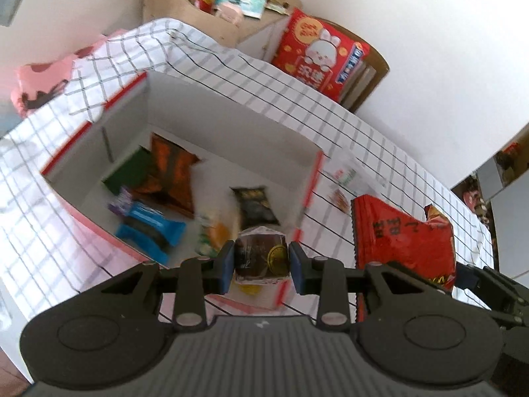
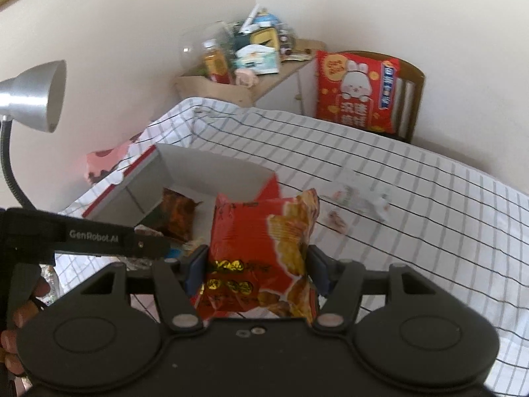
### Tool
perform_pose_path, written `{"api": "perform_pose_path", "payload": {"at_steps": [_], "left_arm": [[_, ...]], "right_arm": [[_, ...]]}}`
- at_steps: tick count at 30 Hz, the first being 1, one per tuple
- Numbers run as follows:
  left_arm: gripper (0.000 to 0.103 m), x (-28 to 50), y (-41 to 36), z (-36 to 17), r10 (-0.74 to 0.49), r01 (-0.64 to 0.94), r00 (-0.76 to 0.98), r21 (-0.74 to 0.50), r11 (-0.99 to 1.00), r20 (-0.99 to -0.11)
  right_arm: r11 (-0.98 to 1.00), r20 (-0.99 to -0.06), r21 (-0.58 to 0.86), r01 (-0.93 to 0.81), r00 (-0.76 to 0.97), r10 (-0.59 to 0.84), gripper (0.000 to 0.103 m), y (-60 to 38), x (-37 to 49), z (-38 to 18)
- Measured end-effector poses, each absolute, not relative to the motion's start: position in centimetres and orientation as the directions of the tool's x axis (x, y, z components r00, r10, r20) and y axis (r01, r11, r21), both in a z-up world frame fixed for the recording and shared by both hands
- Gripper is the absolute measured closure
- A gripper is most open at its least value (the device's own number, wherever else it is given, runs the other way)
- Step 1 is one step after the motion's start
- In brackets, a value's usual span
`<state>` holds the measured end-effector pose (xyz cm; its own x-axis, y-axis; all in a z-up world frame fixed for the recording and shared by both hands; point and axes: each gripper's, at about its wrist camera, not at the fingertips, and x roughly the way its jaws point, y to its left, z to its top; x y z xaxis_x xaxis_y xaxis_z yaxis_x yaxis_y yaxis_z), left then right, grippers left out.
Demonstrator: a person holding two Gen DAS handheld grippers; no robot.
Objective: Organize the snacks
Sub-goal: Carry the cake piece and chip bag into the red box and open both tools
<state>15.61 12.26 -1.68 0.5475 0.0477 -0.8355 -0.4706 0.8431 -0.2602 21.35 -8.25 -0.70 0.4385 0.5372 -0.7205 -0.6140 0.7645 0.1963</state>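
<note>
With both tongs, left [image 1: 261,261] clamped on a dark snack [image 1: 261,251] and right [image 2: 256,264] on the red chip bag [image 2: 261,251], lower each gently into the box [image 1: 231,125] before letting go.

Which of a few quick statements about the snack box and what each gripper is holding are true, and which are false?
1. The left gripper is shut on a small dark packet. True.
2. The right gripper is empty. False: it grips a red chip bag.
3. The white box already holds several snacks, including a blue packet. True.
4. The table is covered by a plain green cloth. False: the cloth is white with a grid pattern.
5. A silver lamp shows in the right wrist view. True.
</note>
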Motion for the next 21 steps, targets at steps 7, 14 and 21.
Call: {"api": "perform_pose_path", "payload": {"at_steps": [7, 14, 21], "left_arm": [[0.069, 15.2, 17.4, -1.6, 0.123, -0.522, 0.541, -0.218, 0.825, -0.832], [0.069, 16.2, 21.7, -2.6, 0.197, -0.564, 0.514, -0.156, 0.811, -0.835], [0.069, 17.9, 23.7, -4.8, 0.232, -0.555, 0.474, -0.083, 0.828, -0.850]], "right_arm": [[0.732, -0.725, 0.174, -0.658, 0.418, 0.547, 0.041, -2.6, 20.9, -1.1], [0.708, -0.754, 0.139, -0.692, 0.390, 0.529, 0.041, 2.3, 21.2, -3.0], [0.686, -0.785, 0.085, -0.723, 0.375, 0.493, 0.041, 5.8, 22.0, -4.8]]}}
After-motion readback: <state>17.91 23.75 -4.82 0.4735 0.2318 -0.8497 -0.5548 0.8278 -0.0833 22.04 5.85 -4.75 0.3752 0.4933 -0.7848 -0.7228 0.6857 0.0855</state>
